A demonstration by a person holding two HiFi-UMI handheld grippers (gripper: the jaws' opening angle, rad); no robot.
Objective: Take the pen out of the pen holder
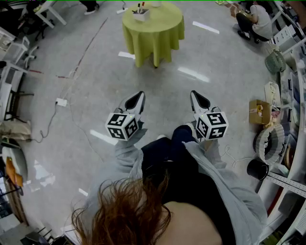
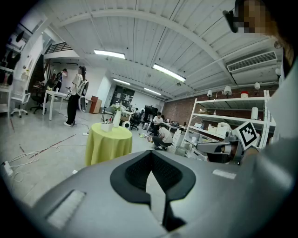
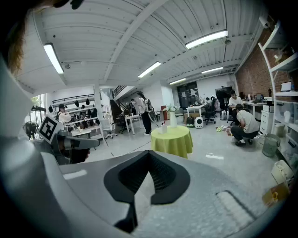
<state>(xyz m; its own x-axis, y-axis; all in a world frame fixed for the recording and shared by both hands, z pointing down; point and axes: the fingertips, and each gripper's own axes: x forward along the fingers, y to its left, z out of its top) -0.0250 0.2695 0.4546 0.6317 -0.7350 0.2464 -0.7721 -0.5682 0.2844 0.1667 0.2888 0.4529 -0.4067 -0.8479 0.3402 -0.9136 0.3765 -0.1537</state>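
A round table with a yellow-green cloth [image 1: 154,29] stands far ahead across the floor. On it sits a white pen holder [image 1: 141,13] with pens sticking up. It is small in the left gripper view, pen holder [image 2: 107,126], and in the right gripper view, pen holder [image 3: 164,129], next to a white vase [image 3: 173,119]. My left gripper [image 1: 140,94] and right gripper [image 1: 193,94] are held side by side at waist height, both pointing toward the table and well short of it. Both are shut, with nothing between the jaws.
A cable and plug [image 1: 61,102] lie on the grey floor at the left. Shelving, a cardboard box [image 1: 258,111] and a black bin [image 1: 258,169] line the right side. One person crouches at the far right [image 1: 253,21]; others stand by white desks [image 2: 74,95].
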